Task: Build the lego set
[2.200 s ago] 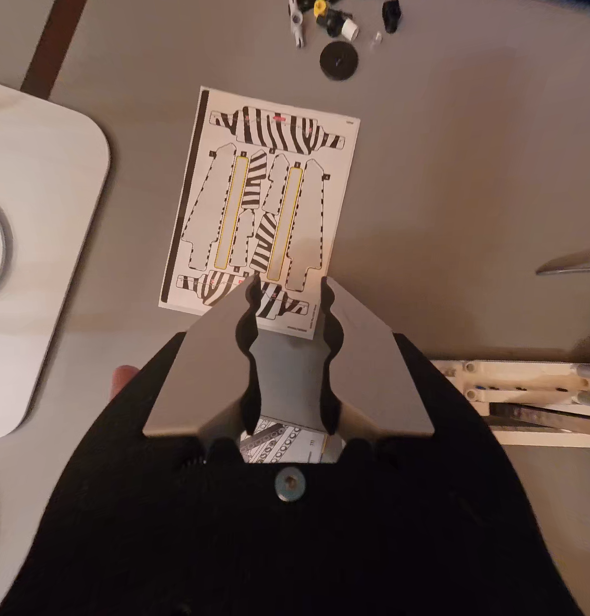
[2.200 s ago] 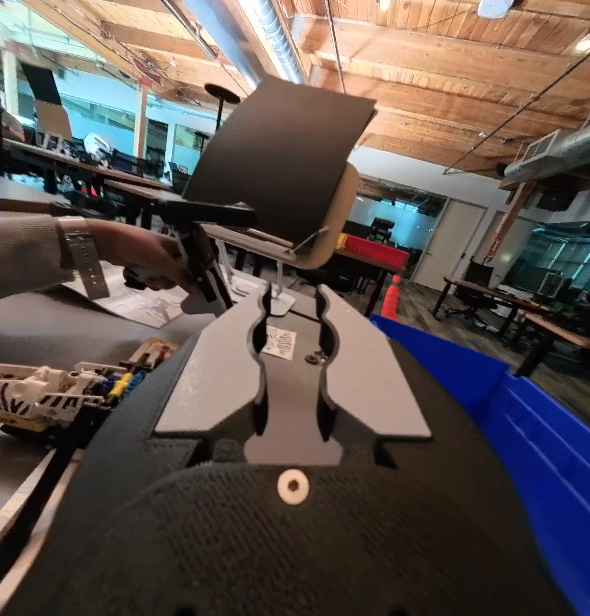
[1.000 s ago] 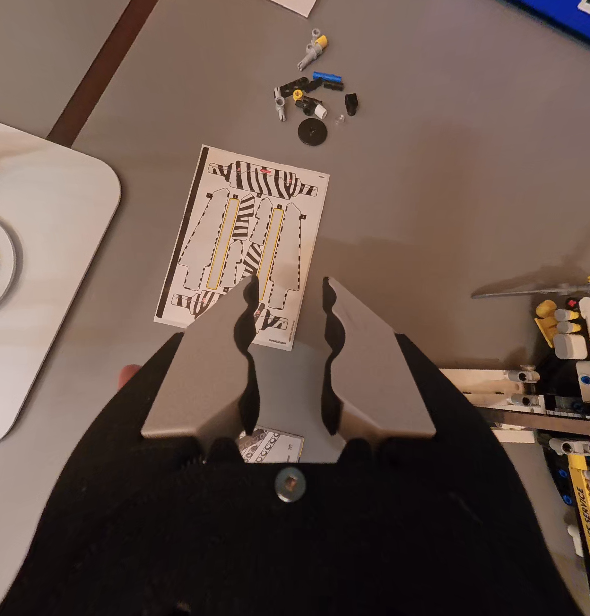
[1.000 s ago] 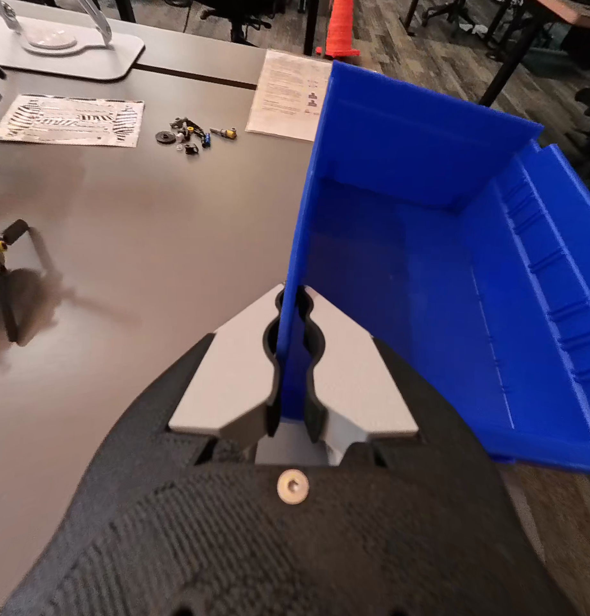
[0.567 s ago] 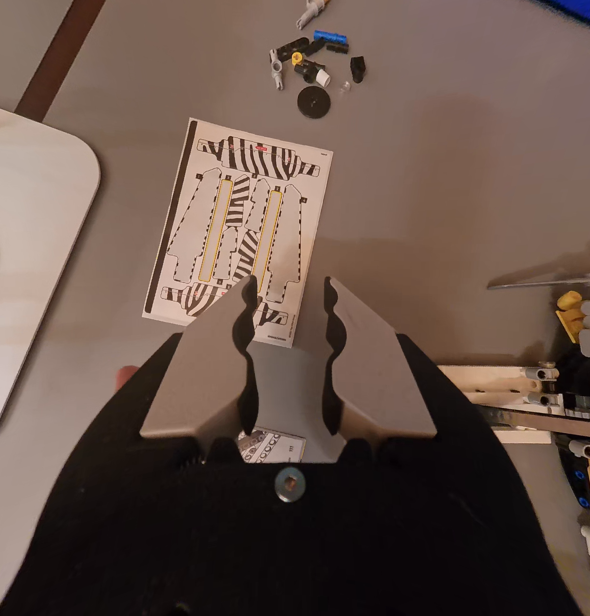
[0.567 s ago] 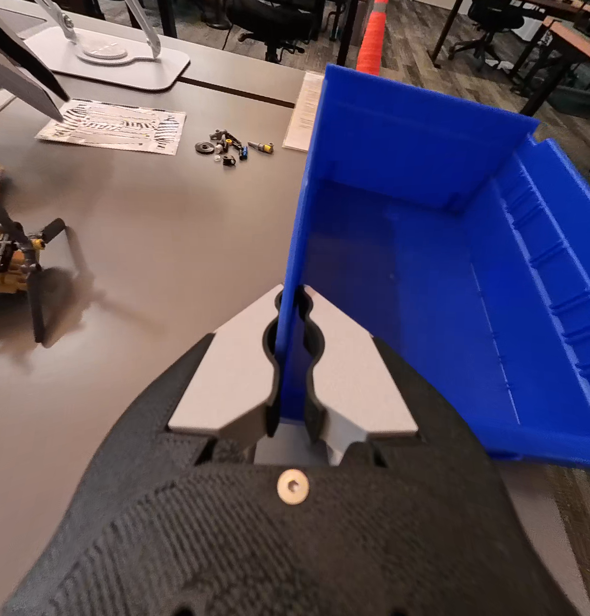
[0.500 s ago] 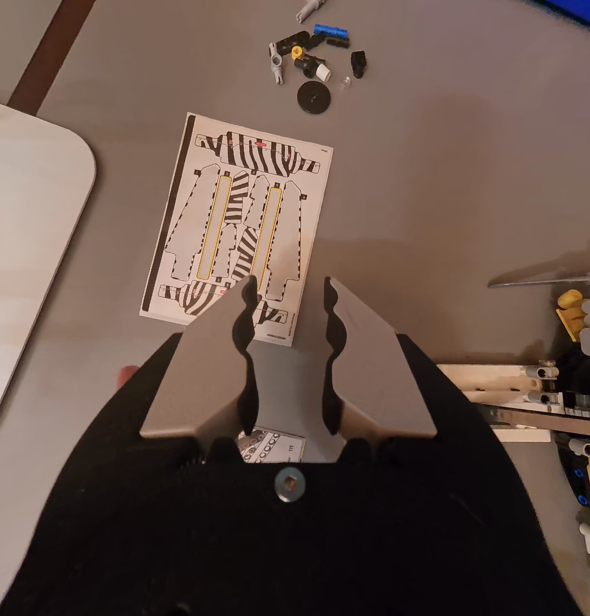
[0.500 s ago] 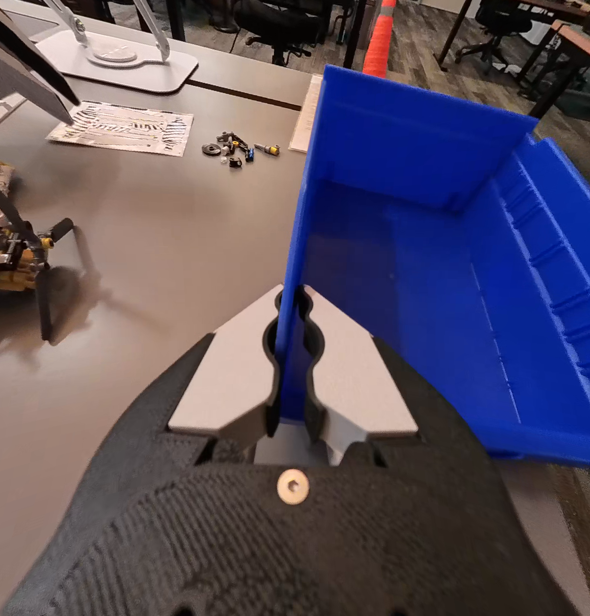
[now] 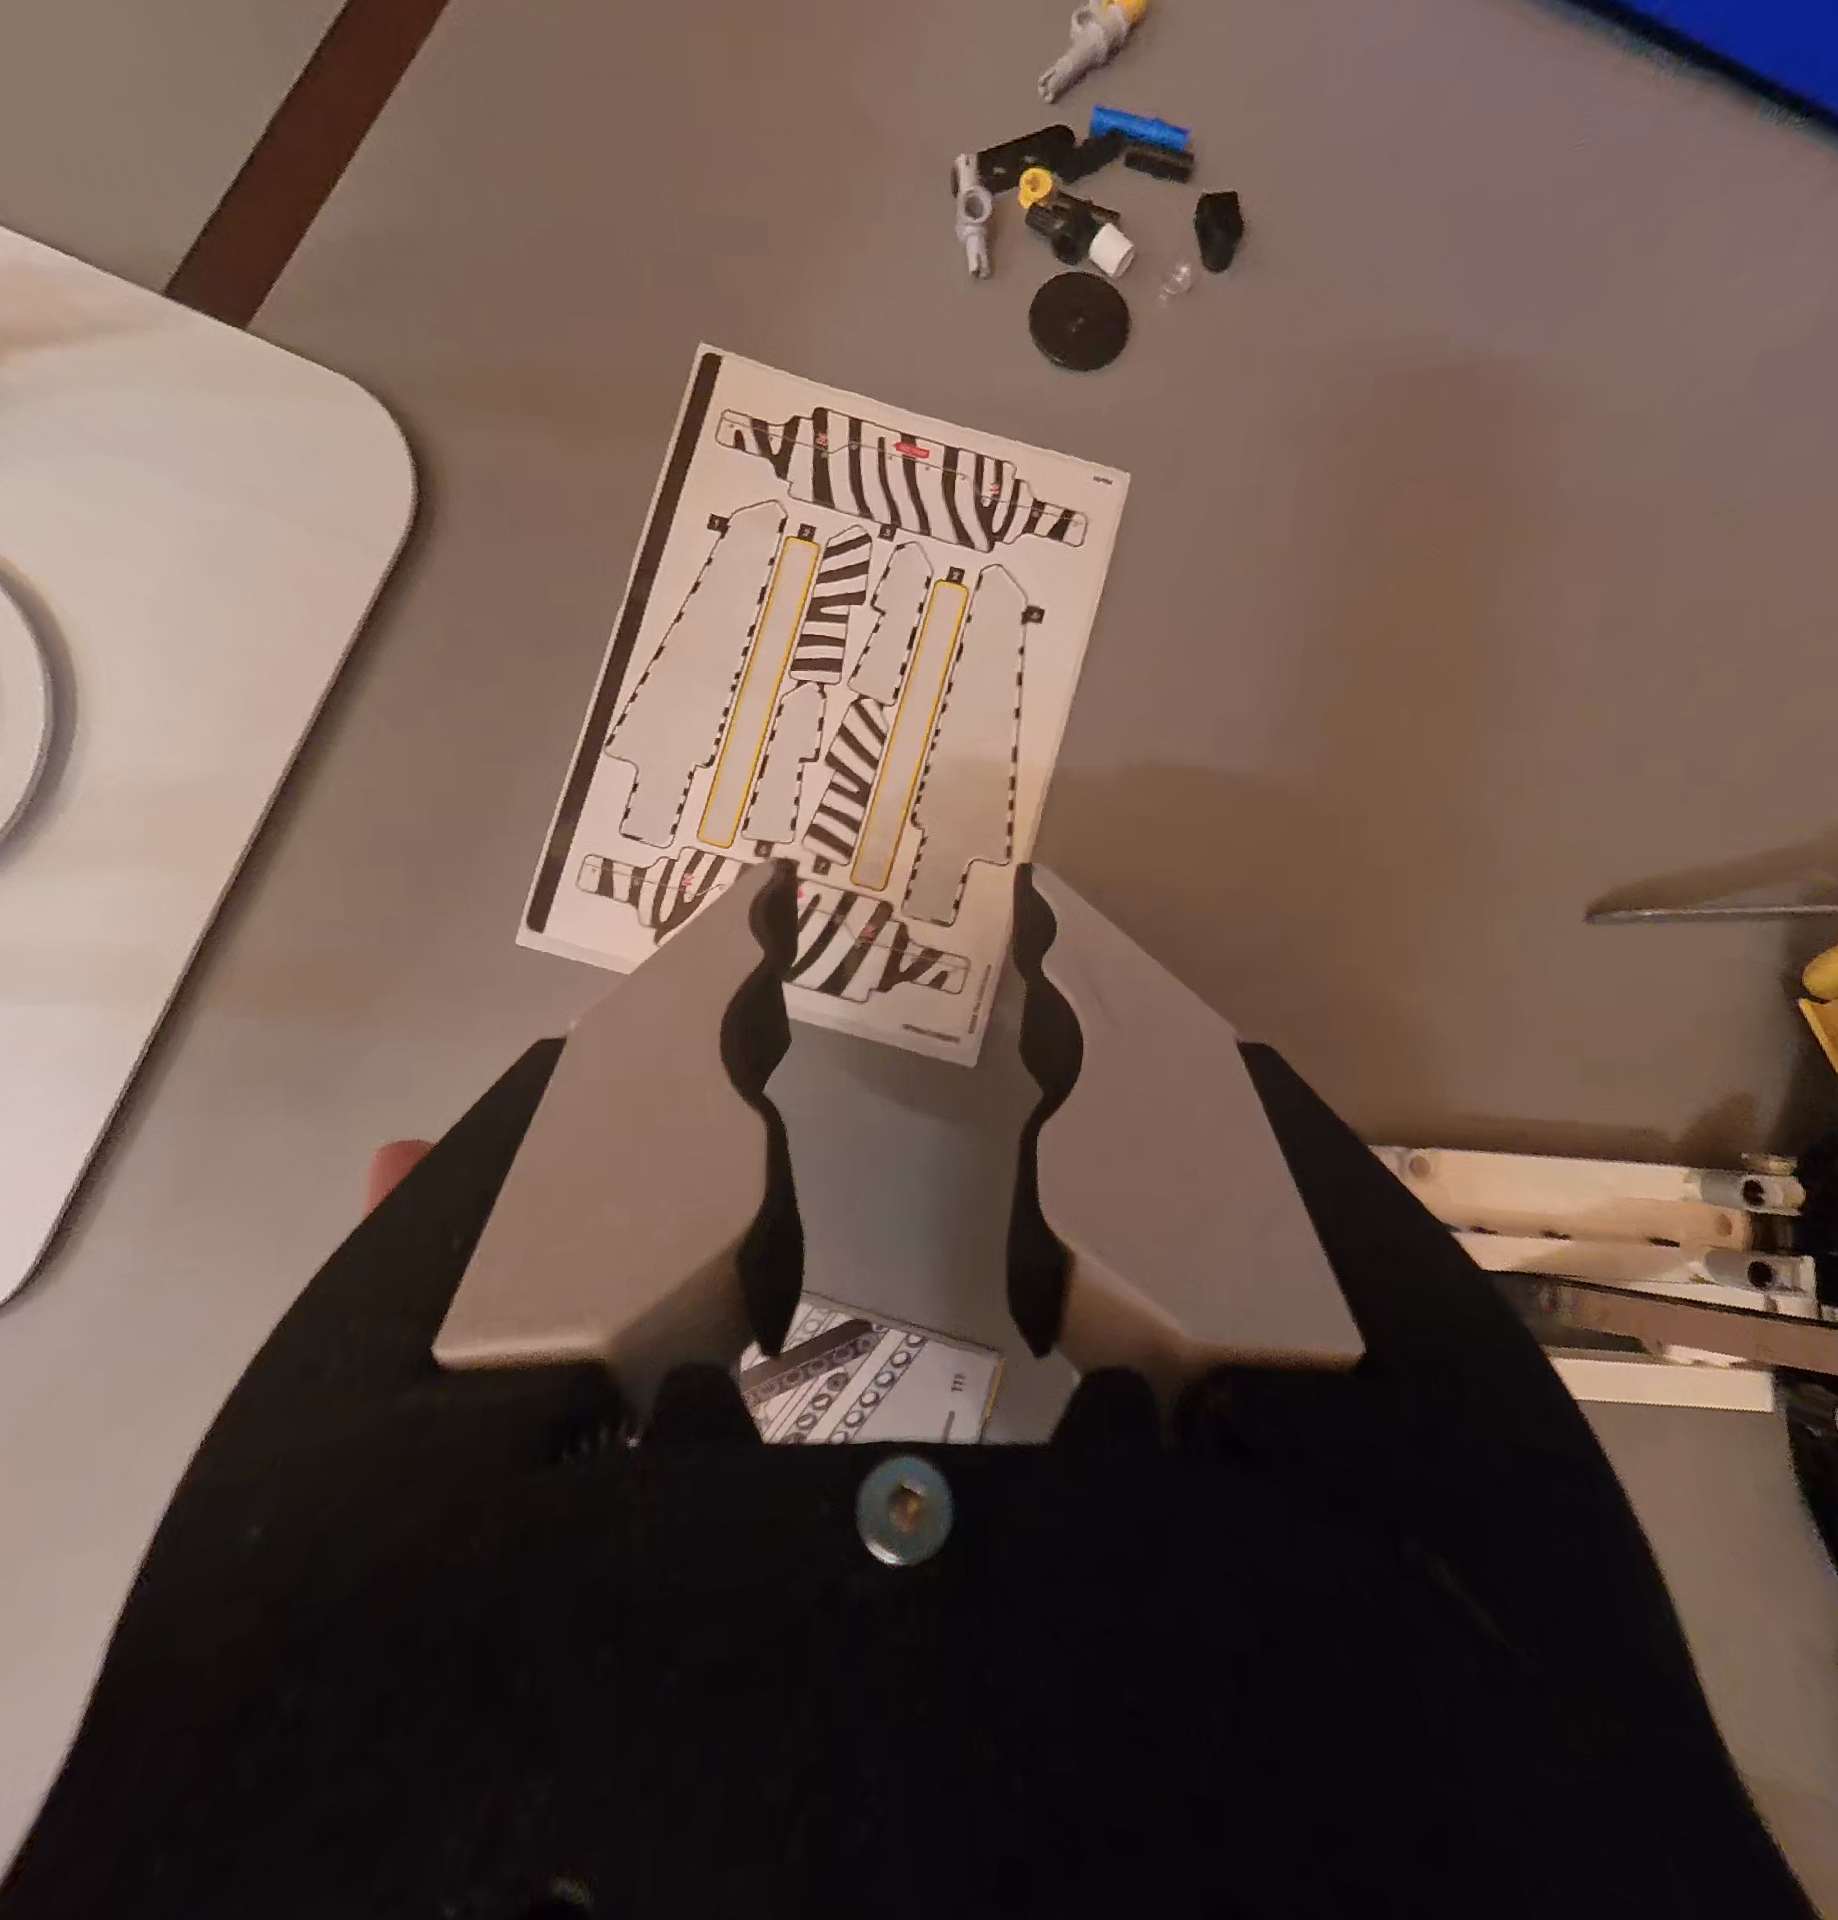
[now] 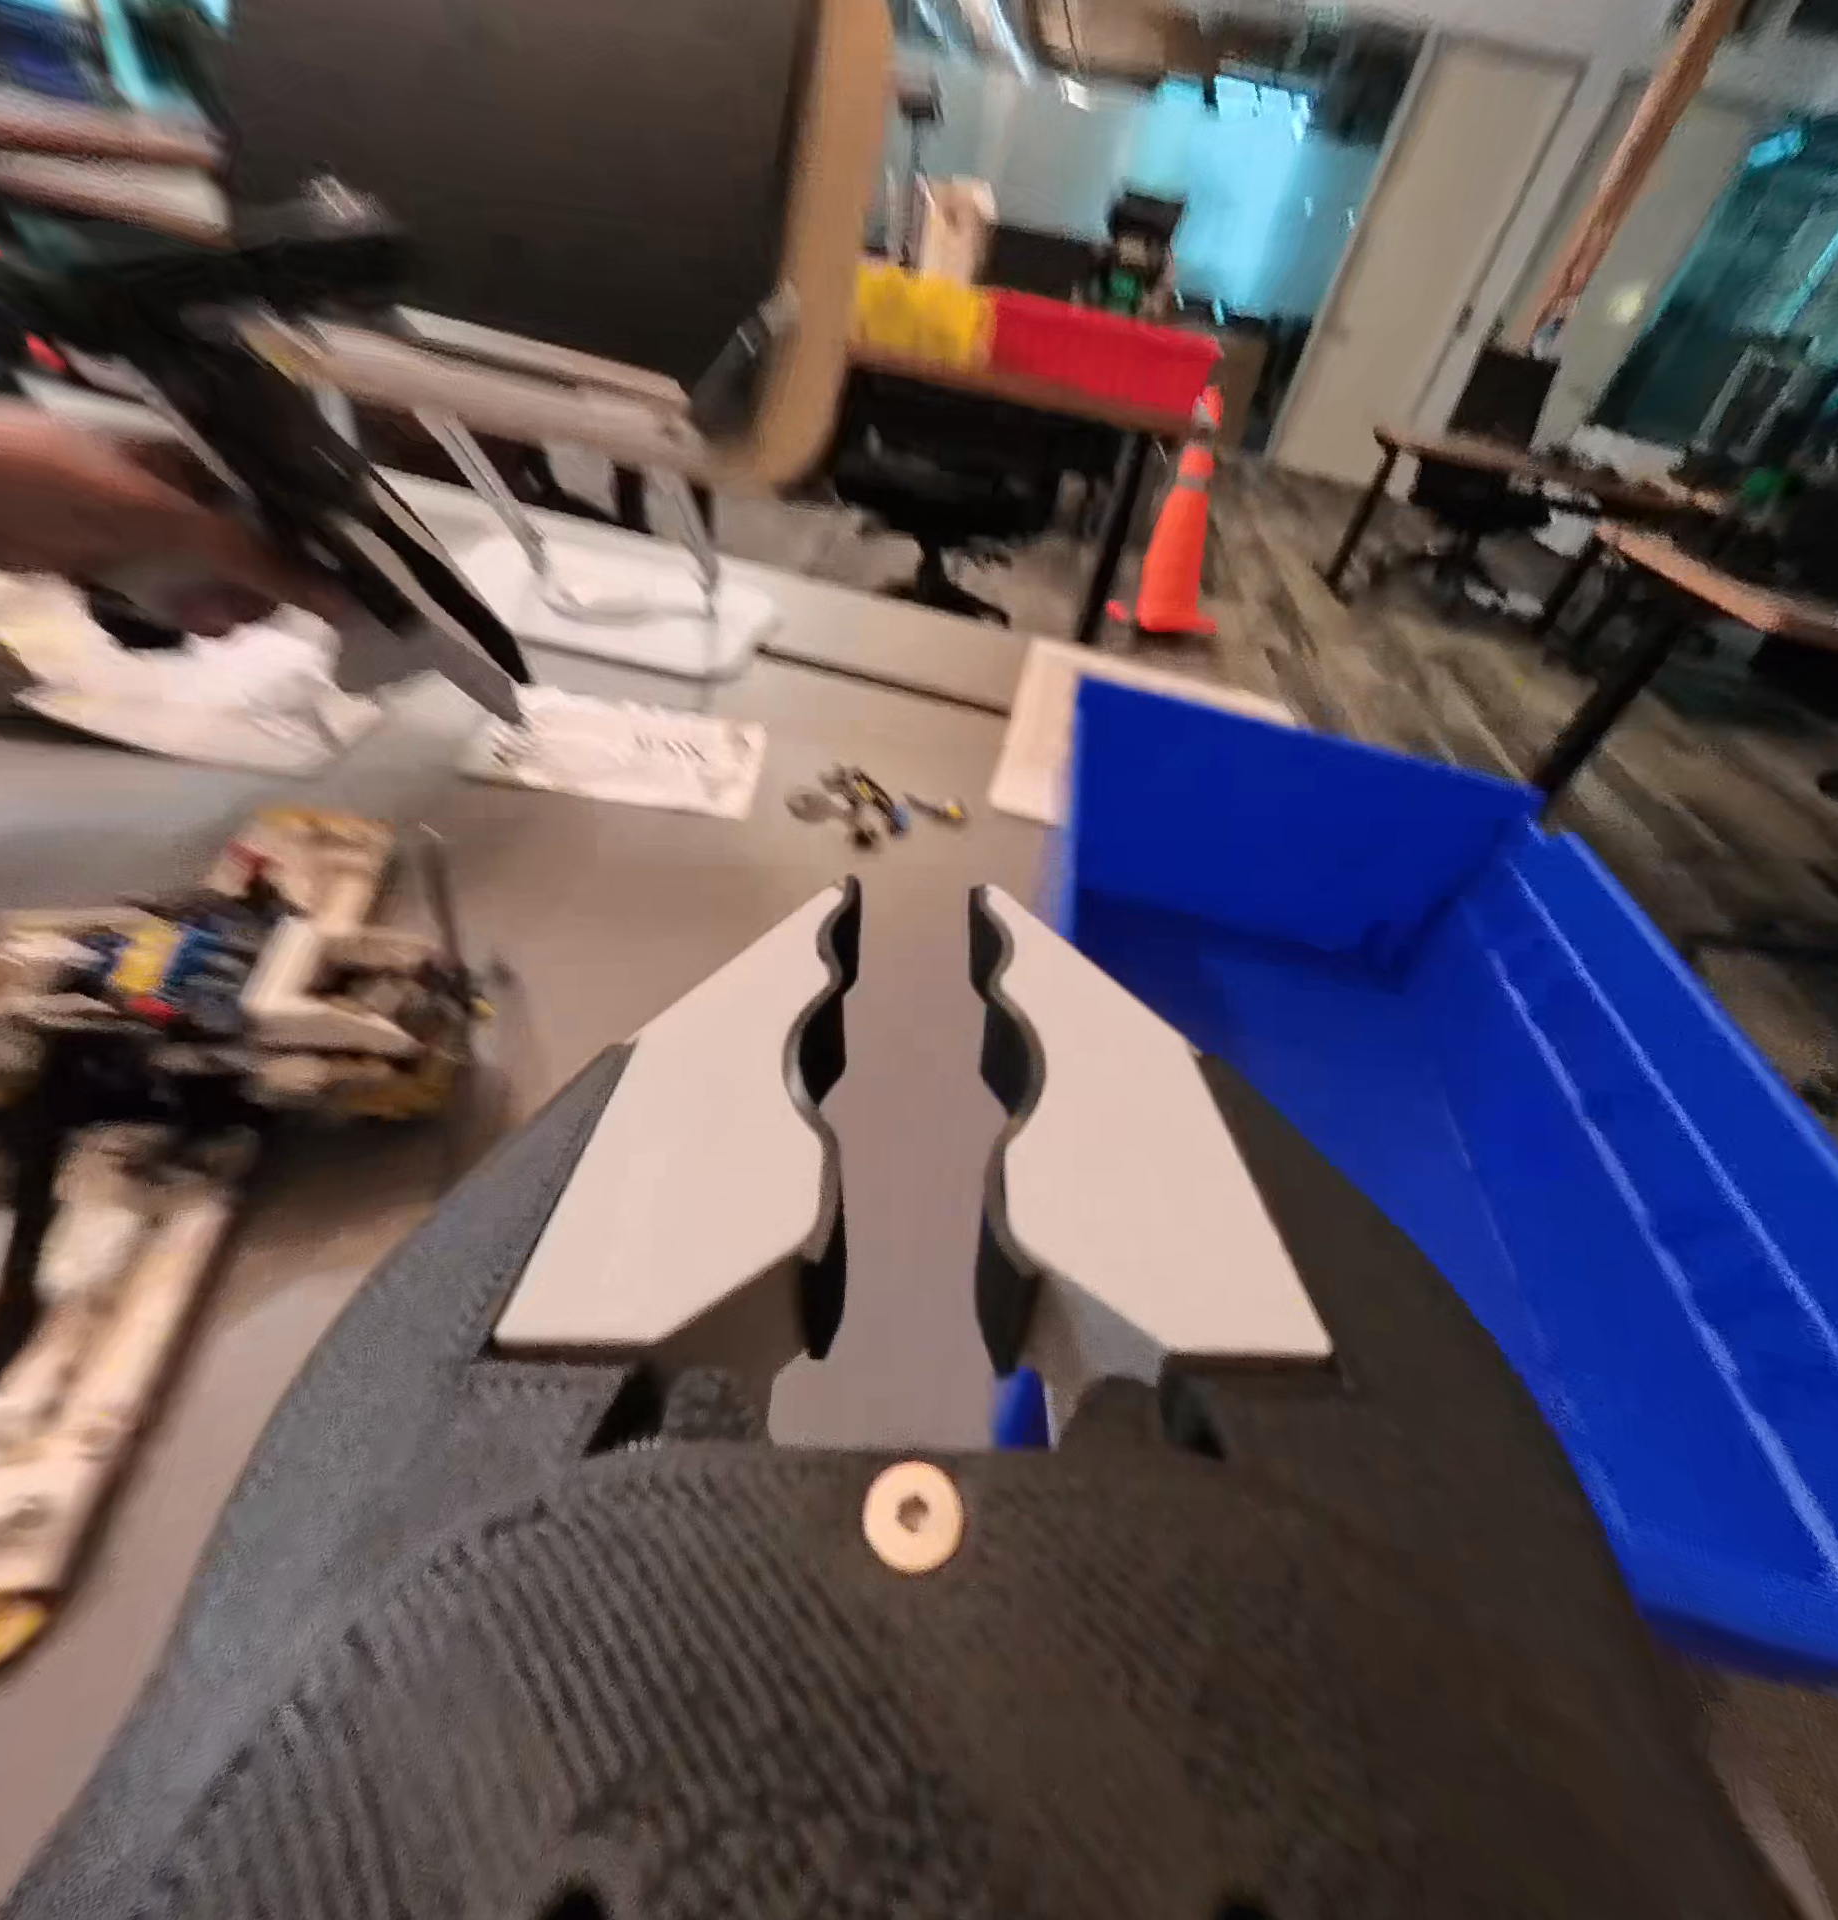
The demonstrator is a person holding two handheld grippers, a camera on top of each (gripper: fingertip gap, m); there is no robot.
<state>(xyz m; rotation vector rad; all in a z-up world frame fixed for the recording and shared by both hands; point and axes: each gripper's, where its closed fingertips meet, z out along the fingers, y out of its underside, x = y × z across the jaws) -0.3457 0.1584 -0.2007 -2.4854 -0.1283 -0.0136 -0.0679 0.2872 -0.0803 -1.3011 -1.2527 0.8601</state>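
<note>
2 grippers agape: left gripper point(image 9: 899, 883), right gripper point(image 10: 913, 902); 1 sticker sheet point(image 9: 832, 686).

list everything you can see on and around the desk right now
sticker sheet: one, white with zebra stripes, flat mid-desk
loose lego pieces: small cluster, black, grey, blue, yellow, beyond the sheet
lego model: one, part built, white, black, yellow, desk's left side
bin: one, blue, right side
monitor stand base: one, pale, far left
paper sheet: one, white, behind the bin
traffic cone: one, orange, on the floor
left tongs: open, empty, over the sticker sheet
right tongs: open, empty, left of the bin
</note>
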